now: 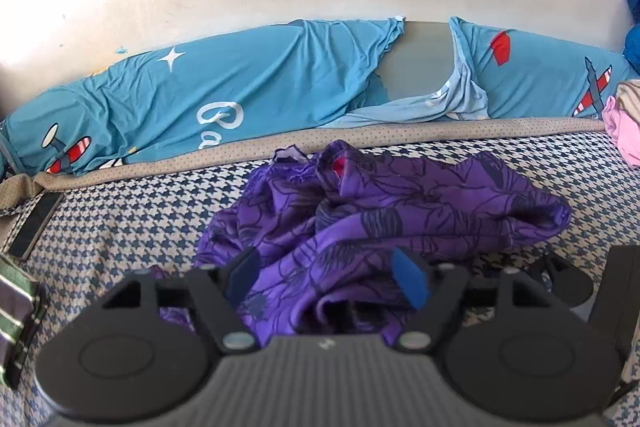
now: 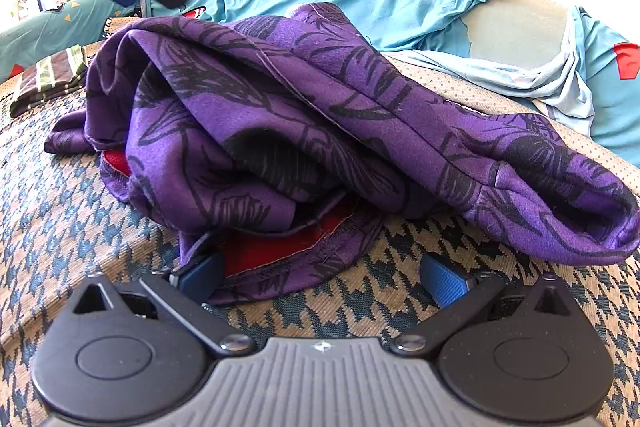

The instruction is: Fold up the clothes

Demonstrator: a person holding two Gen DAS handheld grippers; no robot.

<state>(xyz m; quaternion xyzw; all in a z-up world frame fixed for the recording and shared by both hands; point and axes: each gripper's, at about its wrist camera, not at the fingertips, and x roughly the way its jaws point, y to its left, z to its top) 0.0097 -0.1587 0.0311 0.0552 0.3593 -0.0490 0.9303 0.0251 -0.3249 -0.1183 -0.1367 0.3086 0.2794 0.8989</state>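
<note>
Purple garment (image 1: 360, 219) lies crumpled mid-bed, rumpled heap at your 12 o'clock. Left tool (image 1: 326, 277) and right tool (image 2: 320, 277) both gape, holding nothing. Cloth looks light, limp, slippery; pinch the red-lined hem (image 2: 288, 259) nearest you.

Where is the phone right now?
In the left wrist view, the phone lies at the far left edge of the checked bed cover, just left of the purple garment and behind the striped cloth.

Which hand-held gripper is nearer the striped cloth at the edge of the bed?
Left. The left hand-held gripper is beside the striped cloth; the right hand-held gripper faces it across the purple garment.
</note>
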